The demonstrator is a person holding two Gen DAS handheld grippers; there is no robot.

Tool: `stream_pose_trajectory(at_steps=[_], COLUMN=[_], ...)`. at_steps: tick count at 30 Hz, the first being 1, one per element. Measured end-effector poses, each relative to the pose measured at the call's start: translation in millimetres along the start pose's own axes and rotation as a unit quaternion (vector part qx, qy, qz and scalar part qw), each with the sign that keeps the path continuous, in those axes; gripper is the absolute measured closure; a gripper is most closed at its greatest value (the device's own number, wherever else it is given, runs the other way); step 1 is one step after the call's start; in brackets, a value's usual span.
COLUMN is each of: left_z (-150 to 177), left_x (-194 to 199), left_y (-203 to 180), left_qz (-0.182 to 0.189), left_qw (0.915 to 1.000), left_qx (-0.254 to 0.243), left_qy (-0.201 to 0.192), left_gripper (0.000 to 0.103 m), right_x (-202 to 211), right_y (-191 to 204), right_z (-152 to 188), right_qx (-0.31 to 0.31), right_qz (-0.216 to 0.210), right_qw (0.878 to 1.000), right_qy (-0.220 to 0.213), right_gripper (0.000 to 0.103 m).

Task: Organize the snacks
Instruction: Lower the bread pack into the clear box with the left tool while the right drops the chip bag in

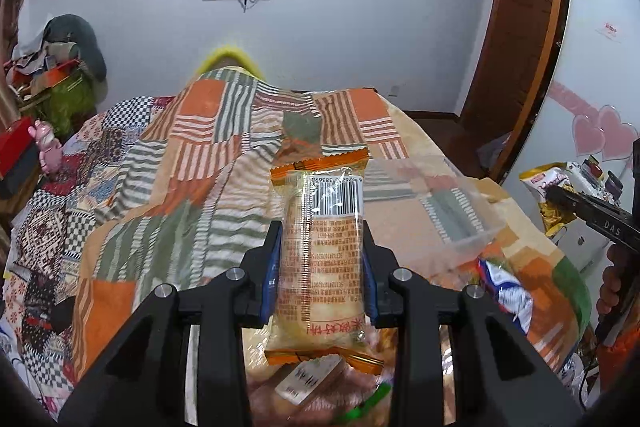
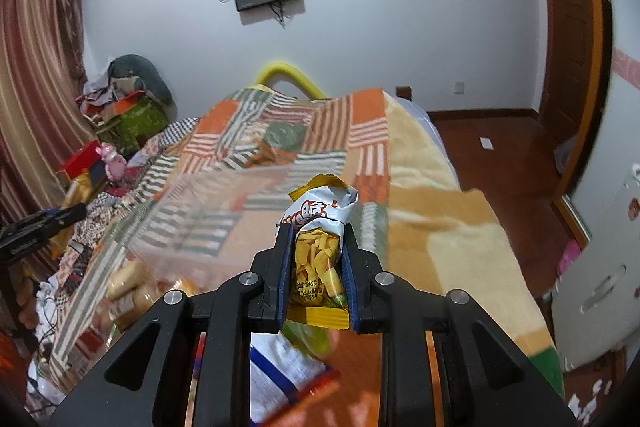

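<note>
Your left gripper [image 1: 322, 259] clamps the orange-edged snack pack [image 1: 322, 251], long axis running forward along the fingers, barcode end away from you; your right gripper [image 2: 318, 267] pinches the chip bag [image 2: 320, 247], likewise lengthwise.

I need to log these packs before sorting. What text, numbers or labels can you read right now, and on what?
"DAS": on the right gripper, seen from the left wrist view.
"383699": partial barcode digits on the orange-edged snack pack held in the left gripper; its small print is unreadable.
Red logo and small print on the chip bag: too crumpled and blurred.
Pink wall sign: too small.
</note>
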State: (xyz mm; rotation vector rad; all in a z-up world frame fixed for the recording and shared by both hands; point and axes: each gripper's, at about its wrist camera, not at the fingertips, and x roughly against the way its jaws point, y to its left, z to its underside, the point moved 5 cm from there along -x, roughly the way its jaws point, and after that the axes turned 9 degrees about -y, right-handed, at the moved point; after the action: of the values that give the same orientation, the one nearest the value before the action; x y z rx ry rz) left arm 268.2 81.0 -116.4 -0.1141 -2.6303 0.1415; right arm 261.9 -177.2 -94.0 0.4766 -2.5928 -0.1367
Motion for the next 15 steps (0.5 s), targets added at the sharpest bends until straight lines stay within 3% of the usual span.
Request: stream_pose_trajectory(at_steps=[15], left_z=[-2.4], left_x=[-83.8], left_y=[-21.6], left_qz=[0.006], left_qw=[0.9987], left_qx=[-0.011], left_qy=[0.049], left_gripper=[0.069], right_x=[-65.2], right_y=[23.3], right_z=[-0.2], right_qx=[0.017], right_qz=[-0.029], right_qw=[0.999], right_qy=[0.028], right_gripper=[0.083])
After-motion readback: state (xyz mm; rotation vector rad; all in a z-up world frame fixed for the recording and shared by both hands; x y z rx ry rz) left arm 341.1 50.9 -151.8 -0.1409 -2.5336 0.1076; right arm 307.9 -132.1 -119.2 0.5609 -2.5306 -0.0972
